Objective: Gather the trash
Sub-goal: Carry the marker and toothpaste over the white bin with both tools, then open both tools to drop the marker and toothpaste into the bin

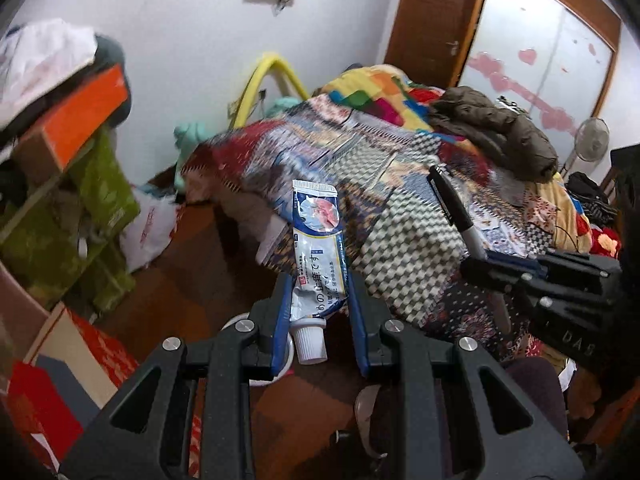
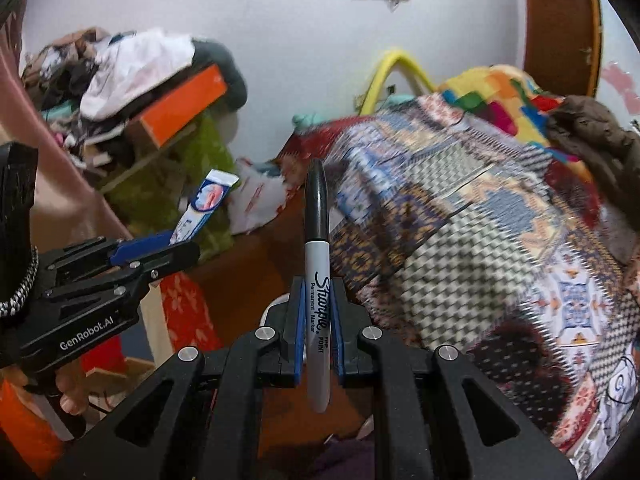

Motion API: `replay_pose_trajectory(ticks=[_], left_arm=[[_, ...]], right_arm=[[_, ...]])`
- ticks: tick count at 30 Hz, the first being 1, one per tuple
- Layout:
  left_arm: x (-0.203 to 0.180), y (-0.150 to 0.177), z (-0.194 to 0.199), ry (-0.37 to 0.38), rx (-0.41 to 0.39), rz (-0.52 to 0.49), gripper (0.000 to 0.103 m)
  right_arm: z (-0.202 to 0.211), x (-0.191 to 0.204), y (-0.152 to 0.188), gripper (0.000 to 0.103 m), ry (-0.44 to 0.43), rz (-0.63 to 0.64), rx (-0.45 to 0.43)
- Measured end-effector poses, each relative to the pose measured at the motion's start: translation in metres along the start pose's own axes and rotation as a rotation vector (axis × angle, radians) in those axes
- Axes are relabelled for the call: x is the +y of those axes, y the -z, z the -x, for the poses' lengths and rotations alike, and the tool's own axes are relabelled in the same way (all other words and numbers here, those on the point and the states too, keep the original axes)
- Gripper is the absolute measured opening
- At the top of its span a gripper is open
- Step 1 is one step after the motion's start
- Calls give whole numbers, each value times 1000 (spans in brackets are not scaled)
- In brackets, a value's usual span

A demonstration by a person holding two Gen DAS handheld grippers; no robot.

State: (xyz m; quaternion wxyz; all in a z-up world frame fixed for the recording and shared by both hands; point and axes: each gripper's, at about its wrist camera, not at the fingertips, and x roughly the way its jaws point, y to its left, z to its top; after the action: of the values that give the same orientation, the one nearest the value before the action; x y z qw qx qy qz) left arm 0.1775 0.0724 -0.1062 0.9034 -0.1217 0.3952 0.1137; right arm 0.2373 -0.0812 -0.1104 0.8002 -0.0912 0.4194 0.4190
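Observation:
My left gripper is shut on a squeezed white and blue tube with a white ribbed cap, held upright with the cap toward the camera. My right gripper is shut on a black Sharpie marker, cap pointing away. The marker and right gripper also show at the right of the left wrist view. The tube and left gripper show at the left of the right wrist view. Both are held in the air beside the bed.
A bed with a patchwork quilt and a brown jacket fills the right. Stacked boxes and clothes pile up at the left. A white plastic bag lies on the brown floor by the bed.

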Motion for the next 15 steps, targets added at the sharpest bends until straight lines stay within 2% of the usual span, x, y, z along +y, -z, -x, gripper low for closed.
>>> replay_pose_trajectory(ticks=[15], left_arm=[[80, 49, -99, -107, 228, 124, 27]], right_arm=[[-134, 40, 8, 11, -72, 49, 272]])
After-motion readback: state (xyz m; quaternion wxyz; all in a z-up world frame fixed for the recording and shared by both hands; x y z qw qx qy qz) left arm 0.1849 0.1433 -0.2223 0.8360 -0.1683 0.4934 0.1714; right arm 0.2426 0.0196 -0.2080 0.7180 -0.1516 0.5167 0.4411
